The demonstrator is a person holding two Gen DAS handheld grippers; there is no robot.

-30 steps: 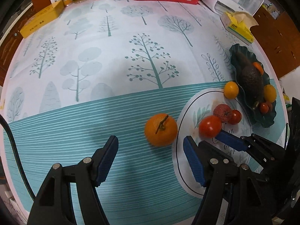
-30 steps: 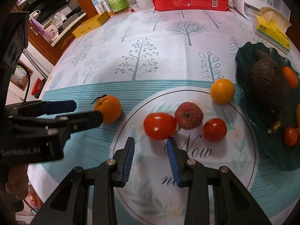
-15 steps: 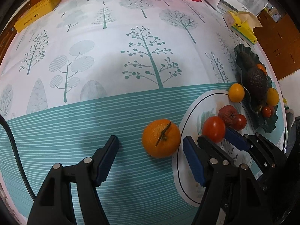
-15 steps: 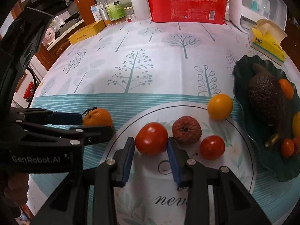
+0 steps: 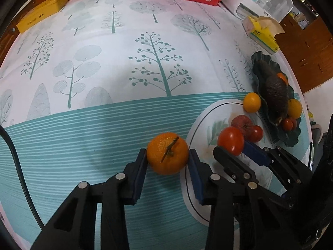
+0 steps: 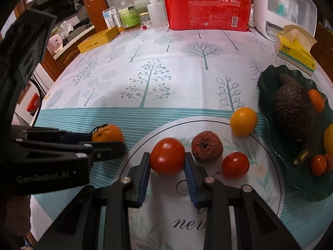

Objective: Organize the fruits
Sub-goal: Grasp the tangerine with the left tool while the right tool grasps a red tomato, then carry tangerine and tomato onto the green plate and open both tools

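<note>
An orange mandarin (image 5: 166, 145) with a stem lies on the teal-striped cloth. My left gripper (image 5: 167, 156) is closing on it, and both blue pads touch its sides. A large red tomato (image 6: 167, 152) lies on the white round print. My right gripper (image 6: 167, 156) is closing on this tomato, with a pad pressed against each flank. Behind the tomato lie a wrinkled dark red fruit (image 6: 207, 146), a small tomato (image 6: 235, 165) and a yellow citrus (image 6: 243, 121). At the right, a dark green leaf-shaped dish (image 6: 268, 79) holds an avocado (image 6: 293, 112) and small fruits.
A tissue box (image 6: 295, 48) stands behind the dish. Along the table's far edge are a red pack (image 6: 208, 6), bottles (image 6: 127, 10), a yellow box (image 6: 97, 39) and a white appliance (image 5: 268, 2). The left gripper's black body (image 6: 52, 152) sits close to the right gripper's left side.
The left jaws have closed from wide apart onto the mandarin. The right gripper has moved forward around the large tomato, and its pads now touch it.
</note>
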